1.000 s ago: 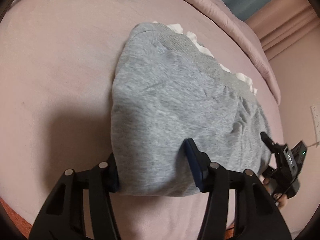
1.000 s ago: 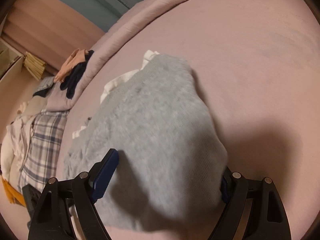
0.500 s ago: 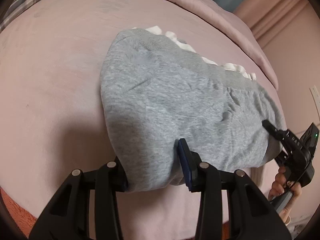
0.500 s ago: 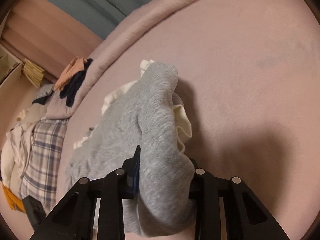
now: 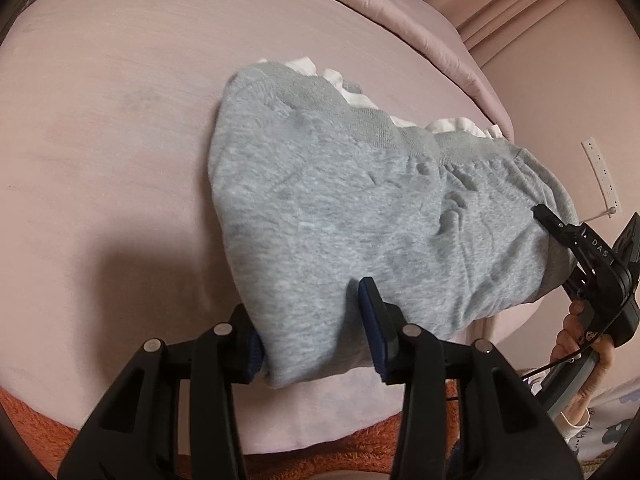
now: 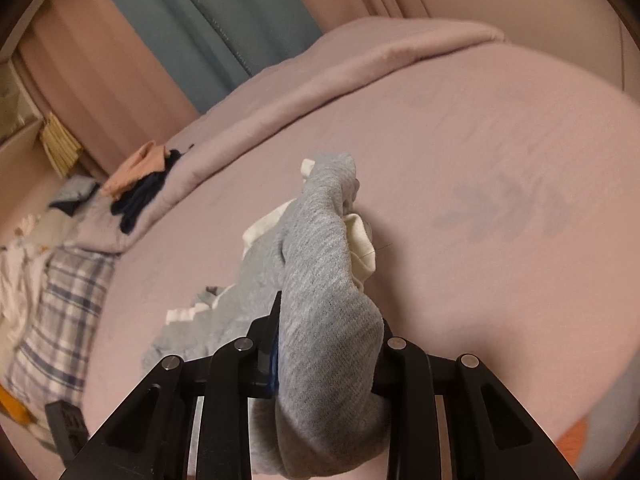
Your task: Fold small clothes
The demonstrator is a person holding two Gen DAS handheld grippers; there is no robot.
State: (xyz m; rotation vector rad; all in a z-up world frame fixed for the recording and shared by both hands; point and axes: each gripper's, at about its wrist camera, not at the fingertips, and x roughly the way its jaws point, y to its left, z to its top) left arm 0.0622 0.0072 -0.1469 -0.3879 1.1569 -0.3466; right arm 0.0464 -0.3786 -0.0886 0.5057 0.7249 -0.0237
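The pink bed (image 5: 120,160) spreads under me, a folded blanket (image 6: 360,68) along its far edge. On it lies the grey sweater (image 5: 360,208), white trim showing at its far hem. My left gripper (image 5: 316,332) is clamped on the near corner, jaws narrowed onto the bunched cloth. My right gripper (image 6: 326,360) pinches the other near corner, jaws drawn close with the thick fold between them. Loose clothes (image 6: 136,184) lie beyond.

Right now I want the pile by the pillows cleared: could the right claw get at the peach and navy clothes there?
Probably not: the right claw is shut on the grey fleece garment, and the peach and navy clothes lie far across the pink bed.
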